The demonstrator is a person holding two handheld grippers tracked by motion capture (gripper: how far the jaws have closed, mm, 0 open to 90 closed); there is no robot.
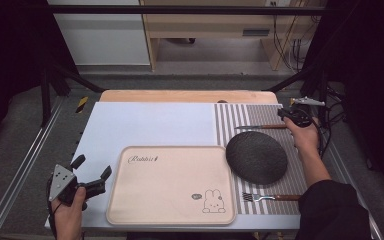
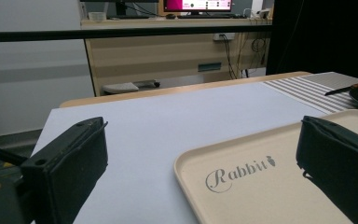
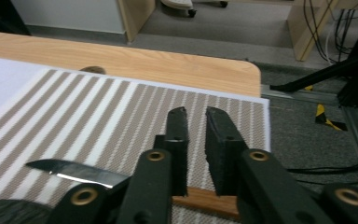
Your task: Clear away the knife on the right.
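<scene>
Knife (image 1: 261, 127) lies on striped mat (image 1: 260, 114), upper right of the high view, above the dark plate (image 1: 256, 157). Right gripper (image 3: 196, 114) nearly closed over its wooden handle (image 3: 209, 199). Left gripper (image 1: 91, 167) open, idle. Knife likely light, rigid, blade sharp; take the handle.

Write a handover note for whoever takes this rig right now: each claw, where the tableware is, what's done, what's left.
Right claw: jaws nearly shut over the knife, at its wooden handle; a firm grip cannot be confirmed.
Left claw: open, holding nothing, at the near left corner of the beige tray.
Things: knife lies on the striped placemat behind the dark plate; fork lies in front of the plate.
Done: nothing lifted yet.
Left: probably lifting the knife; plate and fork untouched.
</scene>
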